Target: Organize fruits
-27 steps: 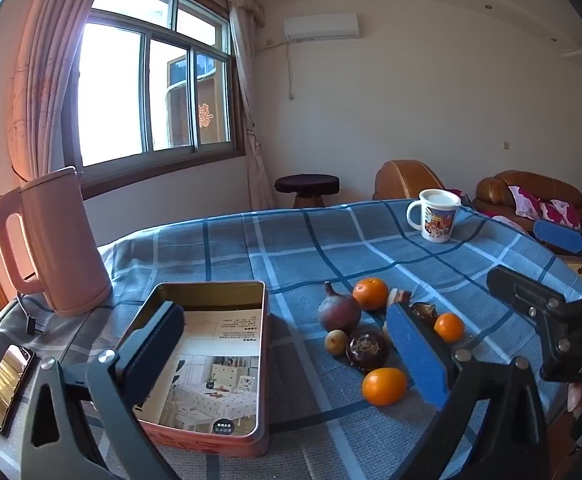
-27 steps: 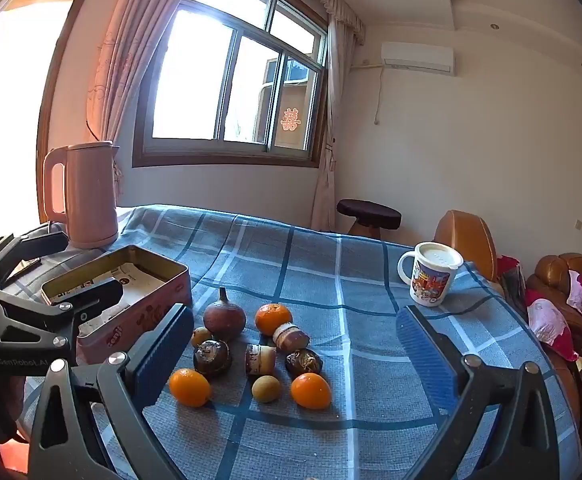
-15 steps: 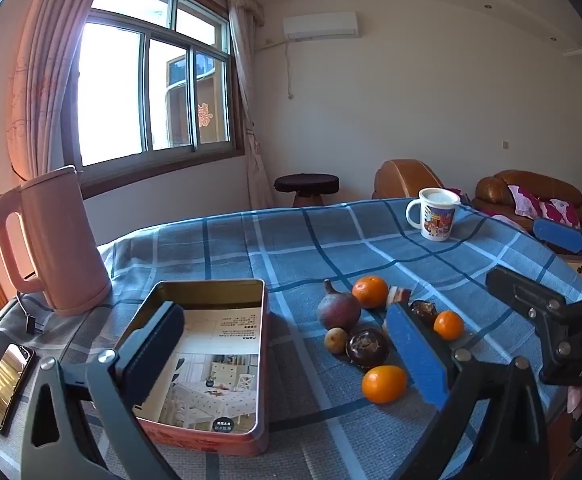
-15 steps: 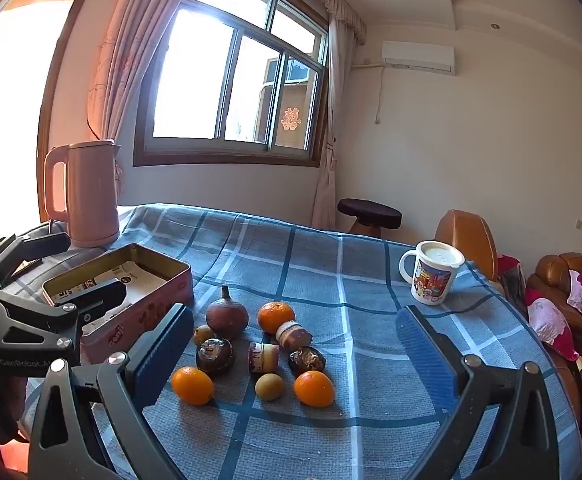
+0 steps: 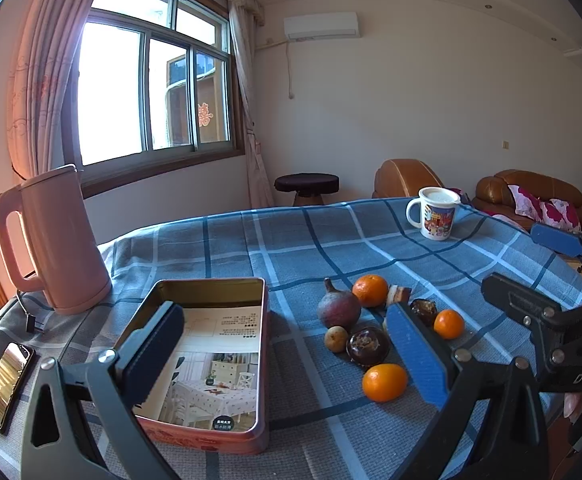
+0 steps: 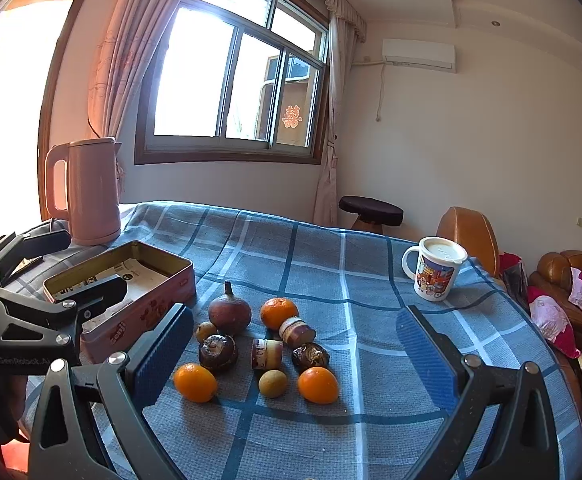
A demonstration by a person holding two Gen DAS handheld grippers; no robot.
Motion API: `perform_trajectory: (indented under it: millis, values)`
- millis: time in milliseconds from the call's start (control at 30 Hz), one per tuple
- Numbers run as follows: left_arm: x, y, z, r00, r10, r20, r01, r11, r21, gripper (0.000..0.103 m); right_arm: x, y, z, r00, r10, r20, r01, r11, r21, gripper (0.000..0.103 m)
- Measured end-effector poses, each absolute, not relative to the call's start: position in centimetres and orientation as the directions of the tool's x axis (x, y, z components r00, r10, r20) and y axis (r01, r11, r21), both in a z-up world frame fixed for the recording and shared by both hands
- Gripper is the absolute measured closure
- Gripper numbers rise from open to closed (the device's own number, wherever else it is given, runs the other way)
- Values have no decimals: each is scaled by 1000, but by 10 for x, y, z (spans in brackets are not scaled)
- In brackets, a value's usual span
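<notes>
Several fruits lie in a cluster on the blue checked tablecloth: a dark red pointed fruit, three oranges, a mangosteen, two small brown round fruits and wrapped pieces. An open pink tin box with a leaflet inside sits left of them. My left gripper is open, above the box's right side. My right gripper is open, hovering over the cluster's near side. Both are empty.
A pink kettle stands at the table's far left with a phone near the left edge. A printed mug stands at the far right. Brown sofas and a stool are beyond the table.
My right gripper has crept slightly closer to the fruit cluster. The left gripper has barely moved. Both stay open.
</notes>
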State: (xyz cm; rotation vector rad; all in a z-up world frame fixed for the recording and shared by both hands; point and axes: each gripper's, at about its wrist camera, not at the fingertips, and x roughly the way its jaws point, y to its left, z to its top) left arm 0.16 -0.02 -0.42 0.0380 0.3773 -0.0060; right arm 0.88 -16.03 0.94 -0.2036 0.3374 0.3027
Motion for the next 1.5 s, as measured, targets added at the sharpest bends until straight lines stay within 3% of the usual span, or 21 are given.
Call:
perform_trajectory:
  millis: [1500]
  values:
    - [-3, 1, -10, 927, 1, -374, 16, 999, 41, 0, 10, -162, -1, 886, 263, -383, -332, 934, -128, 1]
